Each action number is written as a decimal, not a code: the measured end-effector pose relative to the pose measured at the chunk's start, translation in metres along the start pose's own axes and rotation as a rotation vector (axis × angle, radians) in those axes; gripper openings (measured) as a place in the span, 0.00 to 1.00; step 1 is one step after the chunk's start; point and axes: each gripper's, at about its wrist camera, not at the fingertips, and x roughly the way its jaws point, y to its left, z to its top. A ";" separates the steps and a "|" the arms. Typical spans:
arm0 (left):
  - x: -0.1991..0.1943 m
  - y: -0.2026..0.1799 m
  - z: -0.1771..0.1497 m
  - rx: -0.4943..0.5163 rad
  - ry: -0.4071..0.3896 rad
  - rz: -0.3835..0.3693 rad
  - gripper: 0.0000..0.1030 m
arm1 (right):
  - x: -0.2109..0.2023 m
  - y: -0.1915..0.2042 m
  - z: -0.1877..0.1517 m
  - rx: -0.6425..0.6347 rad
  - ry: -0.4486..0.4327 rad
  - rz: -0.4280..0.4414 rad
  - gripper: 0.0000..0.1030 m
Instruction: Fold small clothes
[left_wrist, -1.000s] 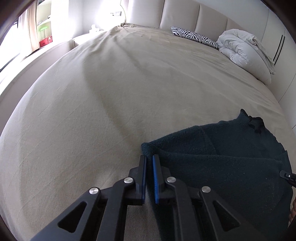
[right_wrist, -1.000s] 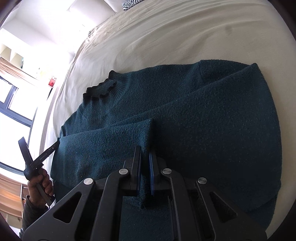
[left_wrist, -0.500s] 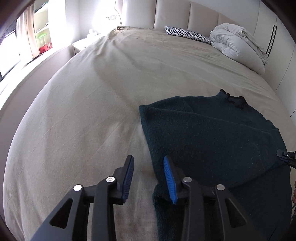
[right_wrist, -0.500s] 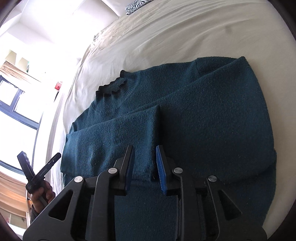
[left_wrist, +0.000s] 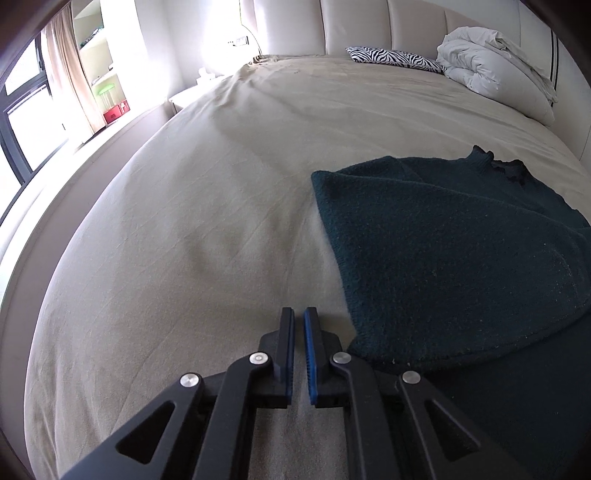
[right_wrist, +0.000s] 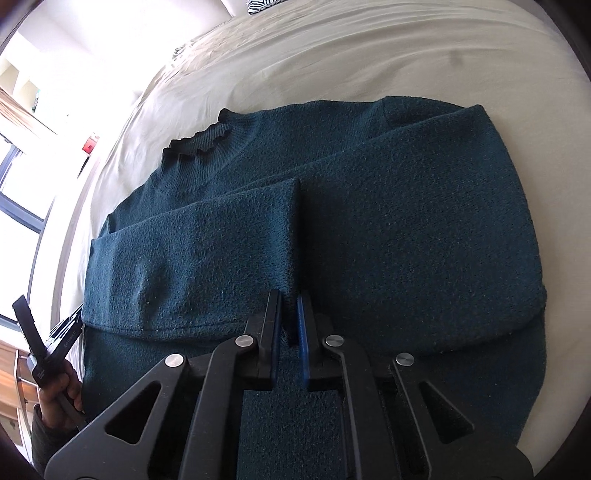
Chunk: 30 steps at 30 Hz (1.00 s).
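Folding a dark teal sweater (right_wrist: 406, 240): sleeves in, body left to do

Lying flat on the beige bed (left_wrist: 184, 221), spread over the right half of the left wrist view and filling the centre of the right wrist view, with the ruffled collar (right_wrist: 199, 144) toward upper left there. Roughly midway by the look of it: both sleeves brought across the chest, the left-of-frame sleeve (right_wrist: 192, 251) ending in a straight cuff edge at frame centre, the other sleeve (right_wrist: 424, 177) running from upper right beneath it. Hem band bare along the bottom of the frame. Judged as left to do: folding the body up toward the collar, then squaring the bundle.

Left tool (left_wrist: 299, 314) at bottom centre of its own view, narrowed to a slit with nothing between the blue pads, poised over bare sheet just beside the sweater's edge. Right tool (right_wrist: 287, 295) at bottom centre of its view, also narrow, sitting right at the cuff corner; cannot tell whether any knit is pinched.

Counted: one sweater, two sleeves, one collar, two tools. Also one zebra-print pillow (left_wrist: 395, 59) and one white bundled duvet (left_wrist: 495, 59) at upper right, against the headboard.
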 end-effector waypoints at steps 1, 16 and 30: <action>-0.006 0.002 0.001 -0.012 -0.001 -0.001 0.08 | 0.003 -0.001 0.001 0.016 -0.008 0.007 0.05; 0.004 -0.038 0.022 0.034 -0.050 -0.019 0.20 | 0.021 0.022 0.042 -0.041 -0.030 0.007 0.07; 0.003 -0.028 0.012 -0.004 -0.075 0.032 0.43 | 0.005 0.008 0.051 0.011 -0.115 0.026 0.13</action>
